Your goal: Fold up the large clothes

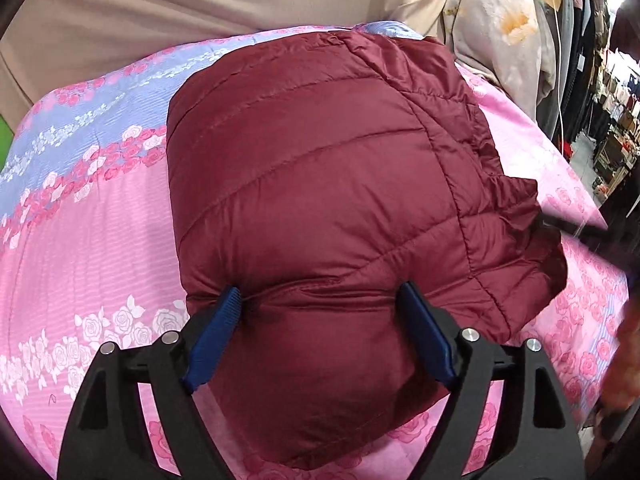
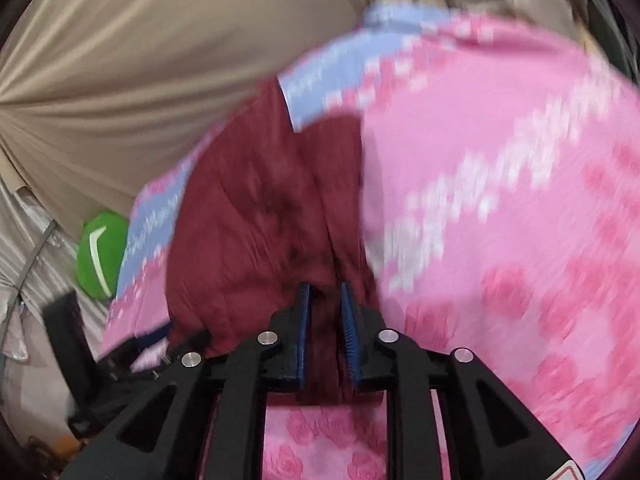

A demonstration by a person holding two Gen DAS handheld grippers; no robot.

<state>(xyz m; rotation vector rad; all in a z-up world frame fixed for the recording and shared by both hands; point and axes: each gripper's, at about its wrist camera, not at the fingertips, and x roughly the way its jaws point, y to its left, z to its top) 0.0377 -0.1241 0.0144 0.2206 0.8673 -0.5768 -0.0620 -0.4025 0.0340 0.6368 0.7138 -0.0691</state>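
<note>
A maroon quilted puffer jacket (image 1: 320,160) lies folded into a thick bundle on a pink and blue rose-print bed cover (image 1: 80,220). My left gripper (image 1: 320,290) straddles the bundle's near end with its jaws wide. Both blue pads (image 1: 224,312) press into the puffy fabric, which creases at the left pad. The right wrist view is blurred. There my right gripper (image 2: 325,286) stands narrow, pinching a fold of the jacket (image 2: 248,220) between its blue pads (image 2: 349,320) at the jacket's right edge, over the bed cover (image 2: 500,120).
A beige curtain (image 1: 160,8) hangs behind the bed. A floral cloth (image 1: 492,20) and a rack of hanging clothes (image 1: 580,40) stand at the right. A green round object (image 2: 102,252) sits beyond the bed's left edge.
</note>
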